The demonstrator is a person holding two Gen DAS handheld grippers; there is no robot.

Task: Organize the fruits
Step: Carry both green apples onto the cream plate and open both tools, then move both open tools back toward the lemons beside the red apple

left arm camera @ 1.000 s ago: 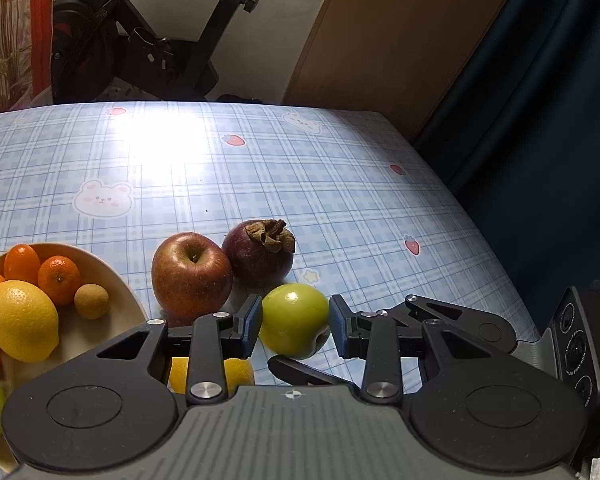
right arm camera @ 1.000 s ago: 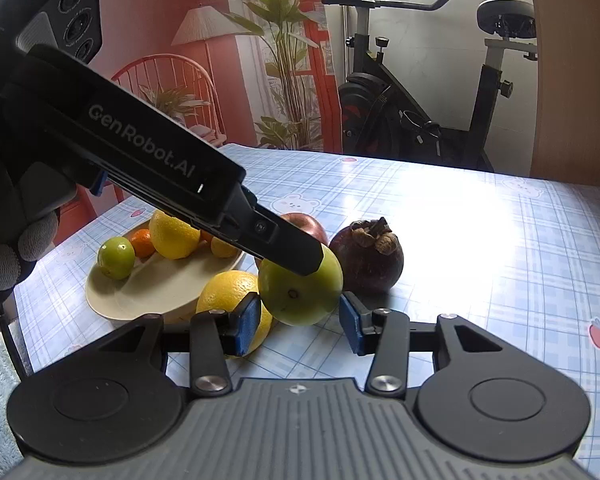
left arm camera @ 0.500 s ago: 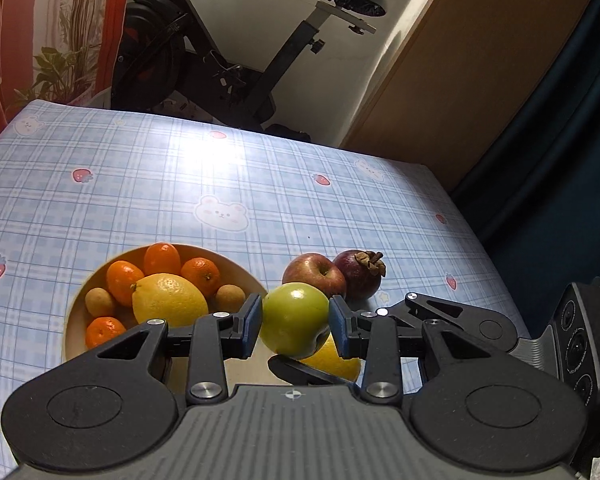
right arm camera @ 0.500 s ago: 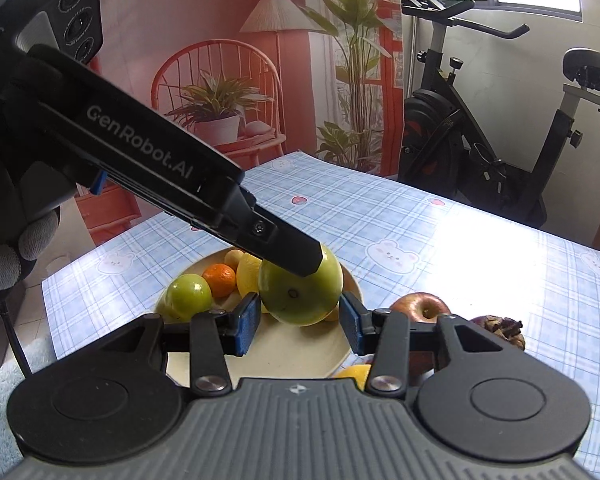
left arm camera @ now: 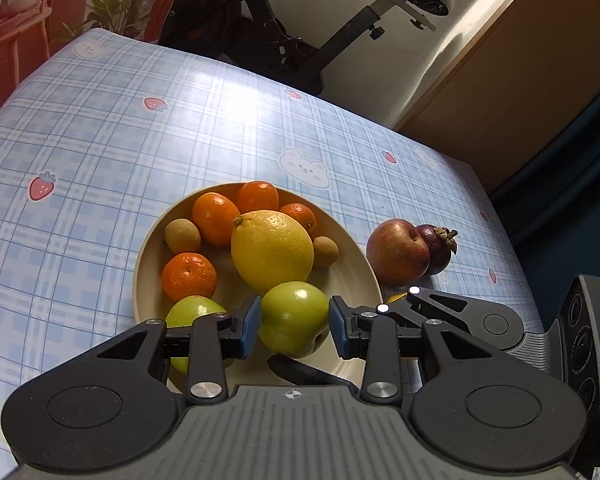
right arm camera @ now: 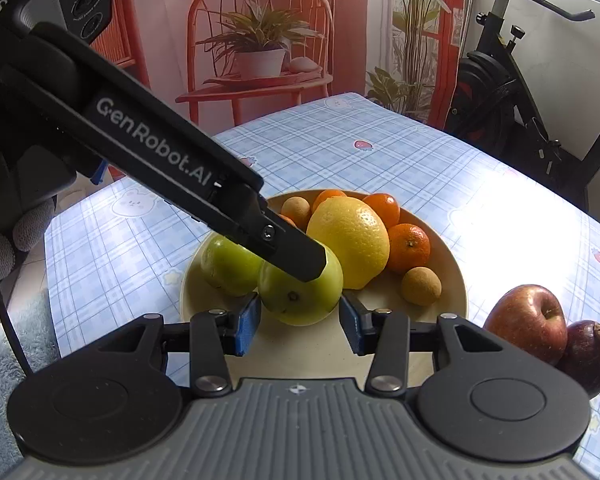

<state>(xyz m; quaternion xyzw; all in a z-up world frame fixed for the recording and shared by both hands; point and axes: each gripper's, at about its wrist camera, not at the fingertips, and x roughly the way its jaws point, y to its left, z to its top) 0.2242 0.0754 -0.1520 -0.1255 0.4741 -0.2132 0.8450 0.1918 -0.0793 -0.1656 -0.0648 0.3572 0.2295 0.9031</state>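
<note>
Green apple (left arm camera: 293, 318) sits at the near edge of the beige plate (left arm camera: 352, 276), between both sets of pads. My left gripper (left arm camera: 293, 328) looks spread, with a sliver of gap on each side of the fruit; I cannot confirm contact. My right gripper (right arm camera: 299, 322) is likewise parted around it, pads just beside the skin. Skin glossy, yellow-green, unbruised. A second green fruit (right arm camera: 230, 266) touches its side, a lemon (left arm camera: 272, 252) behind. Red apple (left arm camera: 398, 250) and mangosteen (left arm camera: 438, 248) sit off-plate on the checked tablecloth (left arm camera: 100, 140).
</note>
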